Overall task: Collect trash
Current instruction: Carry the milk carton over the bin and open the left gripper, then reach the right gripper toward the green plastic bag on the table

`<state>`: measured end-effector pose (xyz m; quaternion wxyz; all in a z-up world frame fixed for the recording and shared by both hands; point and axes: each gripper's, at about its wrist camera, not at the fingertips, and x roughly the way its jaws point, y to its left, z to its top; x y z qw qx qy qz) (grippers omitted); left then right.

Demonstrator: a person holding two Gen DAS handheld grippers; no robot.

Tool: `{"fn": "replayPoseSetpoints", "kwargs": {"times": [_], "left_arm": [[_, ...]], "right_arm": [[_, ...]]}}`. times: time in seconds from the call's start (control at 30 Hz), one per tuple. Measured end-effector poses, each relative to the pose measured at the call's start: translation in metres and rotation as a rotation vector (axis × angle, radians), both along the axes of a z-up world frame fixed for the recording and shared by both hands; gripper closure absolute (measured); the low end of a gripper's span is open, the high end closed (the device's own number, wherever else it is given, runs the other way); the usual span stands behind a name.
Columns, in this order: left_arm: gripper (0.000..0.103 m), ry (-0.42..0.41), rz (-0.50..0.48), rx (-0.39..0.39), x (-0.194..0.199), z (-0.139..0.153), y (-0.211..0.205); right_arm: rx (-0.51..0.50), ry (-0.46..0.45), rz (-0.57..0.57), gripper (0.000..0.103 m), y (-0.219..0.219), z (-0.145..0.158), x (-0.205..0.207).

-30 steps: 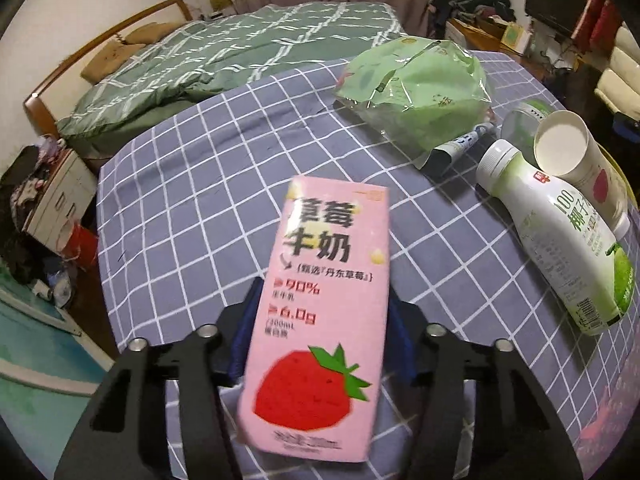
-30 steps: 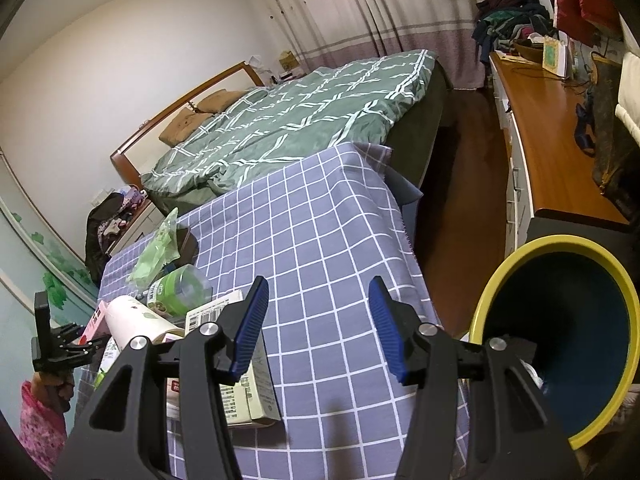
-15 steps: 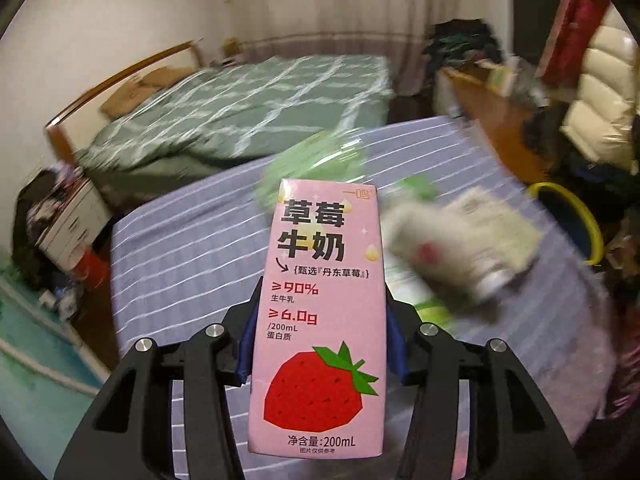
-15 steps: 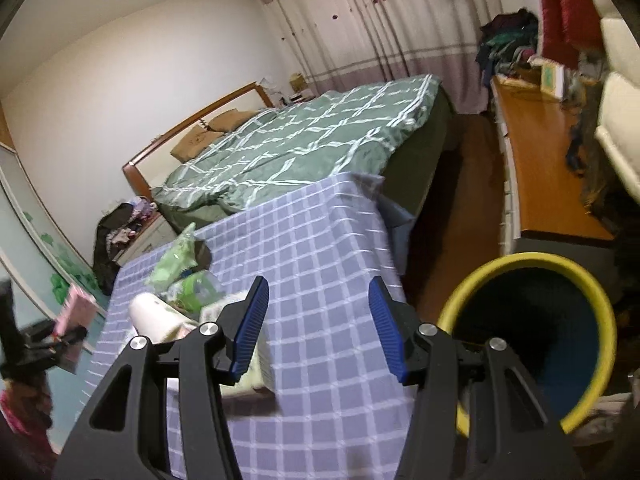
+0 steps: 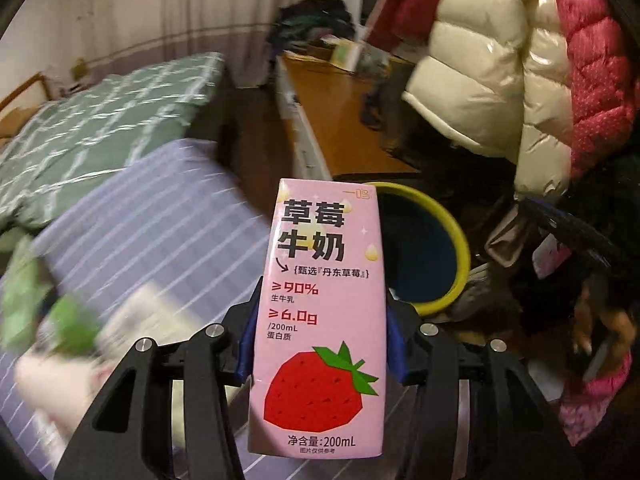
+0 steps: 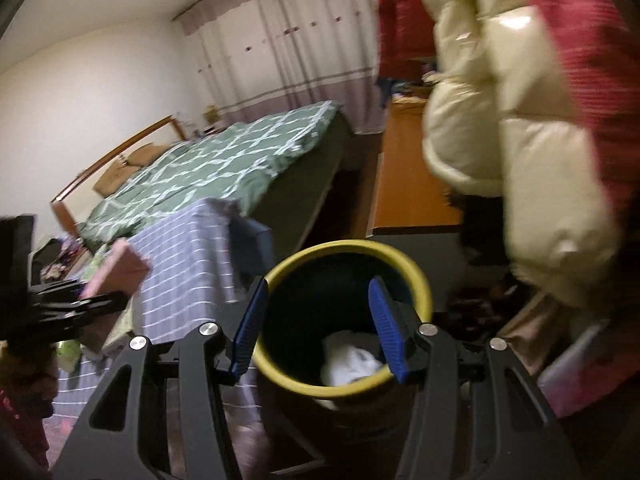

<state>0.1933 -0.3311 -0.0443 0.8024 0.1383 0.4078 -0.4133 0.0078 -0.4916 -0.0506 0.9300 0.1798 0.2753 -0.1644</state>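
My left gripper (image 5: 322,336) is shut on a pink strawberry milk carton (image 5: 320,320), held upright in the air over the table's right end. Behind the carton stands the yellow-rimmed dark bin (image 5: 444,248). In the right wrist view the bin (image 6: 304,260) sits directly ahead of my right gripper (image 6: 318,328), which is open and empty above its rim. White trash (image 6: 348,360) lies inside the bin. The left gripper with the carton (image 6: 116,272) shows at the left of that view.
The table with the purple checked cloth (image 5: 152,232) holds blurred trash (image 5: 60,320) at its left. A green-covered bed (image 6: 216,168) lies behind. A wooden desk (image 5: 340,120) and hanging cream and red jackets (image 5: 500,80) stand right of the bin.
My left gripper has lifted the carton off the table and swung it right, toward the bin. My right gripper has also swung right and now points over the bin.
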Motion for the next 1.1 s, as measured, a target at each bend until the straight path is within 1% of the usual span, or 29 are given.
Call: {"fn": "replayPoseSetpoints", "kwargs": {"times": [0.07, 0.2, 0.27, 0.37, 0.4, 0.43, 0.47, 0.5, 0.57, 0.63, 0.73, 0.77, 0.8, 0.83, 0.87, 0.93, 1.03, 1.07, 1.1], "left_arm": [[0.053, 0.02, -0.031, 0.015, 0.005, -0.013, -0.043], [0.053, 0.049, -0.067, 0.04, 0.004, -0.037, -0.107], [0.053, 0.068, -0.068, 0.04, 0.007, -0.045, -0.132], [0.052, 0.099, -0.061, 0.027, 0.013, -0.058, -0.156], [0.046, 0.097, -0.054, 0.025, 0.013, -0.063, -0.165], [0.028, 0.09, -0.048, 0.024, 0.014, -0.065, -0.17], [0.022, 0.076, -0.03, 0.021, 0.015, -0.066, -0.173], [0.018, 0.062, -0.012, 0.016, 0.016, -0.067, -0.172], [0.018, 0.063, 0.006, 0.004, 0.017, -0.063, -0.168], [0.018, 0.06, 0.021, -0.022, 0.017, -0.053, -0.153], [0.017, -0.008, 0.054, -0.068, 0.009, -0.026, -0.11], [0.015, -0.036, 0.074, -0.089, 0.005, -0.016, -0.091], [0.01, -0.053, 0.094, -0.11, 0.003, -0.006, -0.072], [0.008, -0.066, 0.113, -0.129, 0.001, 0.001, -0.054], [0.008, -0.084, 0.148, -0.158, -0.002, 0.011, -0.025], [0.007, -0.099, 0.191, -0.185, -0.004, 0.022, 0.012], [0.005, -0.144, 0.305, -0.233, -0.007, 0.037, 0.086], [0.005, -0.182, 0.379, -0.248, -0.008, 0.042, 0.122], [0.005, -0.203, 0.422, -0.25, -0.009, 0.044, 0.141]], "right_arm": [[-0.01, -0.005, -0.019, 0.051, -0.007, 0.001, -0.011], [-0.04, -0.002, -0.061, 0.049, -0.015, -0.001, -0.031], [-0.039, 0.0, -0.068, 0.049, -0.02, -0.002, -0.037], [-0.042, 0.008, -0.086, 0.049, -0.025, -0.003, -0.04], [-0.042, 0.009, -0.091, 0.048, -0.027, -0.003, -0.041], [-0.04, 0.008, -0.092, 0.048, -0.027, -0.003, -0.041], [-0.038, 0.005, -0.09, 0.048, -0.027, -0.003, -0.042], [-0.038, 0.002, -0.086, 0.048, -0.026, -0.003, -0.042], [-0.037, -0.001, -0.079, 0.048, -0.025, -0.003, -0.041], [-0.034, -0.005, -0.067, 0.047, -0.023, -0.004, -0.039], [-0.031, 0.001, -0.048, 0.045, -0.018, -0.006, -0.031], [-0.029, 0.004, -0.042, 0.045, -0.016, -0.007, -0.029], [-0.028, 0.011, -0.033, 0.044, -0.013, -0.009, -0.024], [-0.027, 0.016, -0.025, 0.044, -0.009, -0.01, -0.02], [-0.026, 0.021, -0.016, 0.044, -0.006, -0.011, -0.016], [-0.022, 0.037, 0.007, 0.044, 0.001, -0.015, -0.003], [-0.013, 0.052, 0.045, 0.043, 0.015, -0.02, 0.01], [-0.012, 0.058, 0.058, 0.043, 0.02, -0.021, 0.015], [-0.014, 0.064, 0.076, 0.043, 0.027, -0.021, 0.021]]}}
